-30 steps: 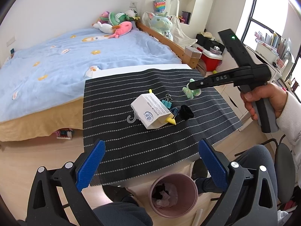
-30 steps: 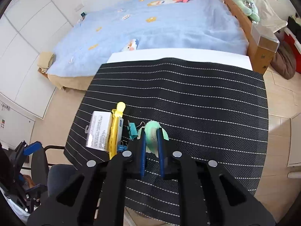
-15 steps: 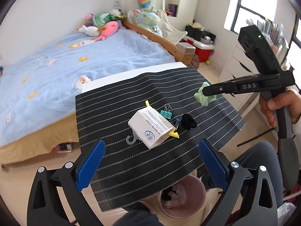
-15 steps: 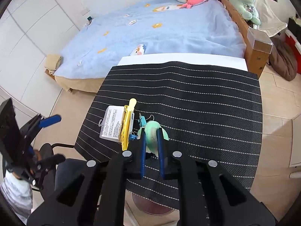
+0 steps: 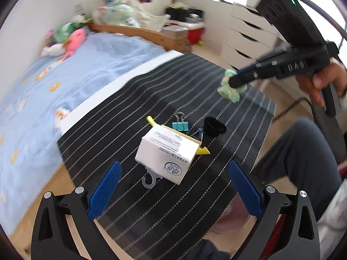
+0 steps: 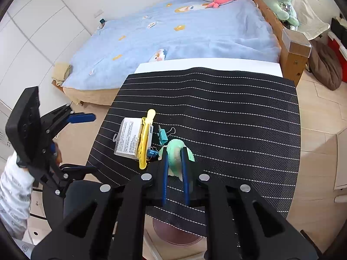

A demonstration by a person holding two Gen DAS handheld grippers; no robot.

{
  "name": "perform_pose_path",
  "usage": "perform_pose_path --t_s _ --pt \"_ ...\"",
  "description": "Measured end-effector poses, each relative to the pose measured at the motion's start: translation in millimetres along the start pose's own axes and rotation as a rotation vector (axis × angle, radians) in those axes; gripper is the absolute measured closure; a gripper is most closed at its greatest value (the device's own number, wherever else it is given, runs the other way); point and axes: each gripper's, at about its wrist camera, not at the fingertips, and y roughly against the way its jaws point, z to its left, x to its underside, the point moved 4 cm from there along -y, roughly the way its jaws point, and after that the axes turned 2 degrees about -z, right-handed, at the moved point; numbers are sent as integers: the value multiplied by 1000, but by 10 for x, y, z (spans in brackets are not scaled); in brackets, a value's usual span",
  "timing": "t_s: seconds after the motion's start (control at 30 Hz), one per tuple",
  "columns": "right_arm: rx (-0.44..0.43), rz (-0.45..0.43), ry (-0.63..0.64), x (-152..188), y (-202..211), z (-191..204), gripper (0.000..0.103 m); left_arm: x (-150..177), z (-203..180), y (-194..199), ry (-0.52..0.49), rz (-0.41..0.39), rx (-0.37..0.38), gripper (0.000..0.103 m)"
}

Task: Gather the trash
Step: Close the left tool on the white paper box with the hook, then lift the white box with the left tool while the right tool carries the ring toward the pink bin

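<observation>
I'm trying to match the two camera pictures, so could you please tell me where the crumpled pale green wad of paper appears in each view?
Left wrist view: the crumpled pale green wad of paper sits upper right, pinched at the tip of the right hand-held gripper, above the striped mat.
Right wrist view: the wad is at centre, between that hand-held gripper's blue fingers.
Shared landmark: the white cardboard box with the yellow clip.

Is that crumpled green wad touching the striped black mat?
Apart. The left wrist view shows the crumpled green wad pinched in the right tool, lifted above the striped black mat.
</observation>
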Motion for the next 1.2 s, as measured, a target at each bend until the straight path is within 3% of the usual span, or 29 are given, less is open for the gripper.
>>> perform_pose_path --t_s 0.2,0.43,0.6,0.7,0.77,0.97,1.2 --pt "3 1 -7 20 -6 -24 92 14 24 -229 -80 50 48 8" --pt "5 6 -17 35 -24 -74 92 48 104 -402 -92 63 95 9" --pt "6 11 -23 50 -49 -104 92 75 104 -495 -117 90 116 29" --pt "6 15 -25 62 -73 -112 92 80 118 -502 -112 87 126 31" --pt "7 18 -29 66 -92 -118 92 86 118 -507 -110 88 119 37" --pt "4 20 -30 67 -118 -126 92 98 125 -476 -57 79 106 38" --pt "0 18 -29 71 -126 -118 92 33 170 -367 87 45 129 38"
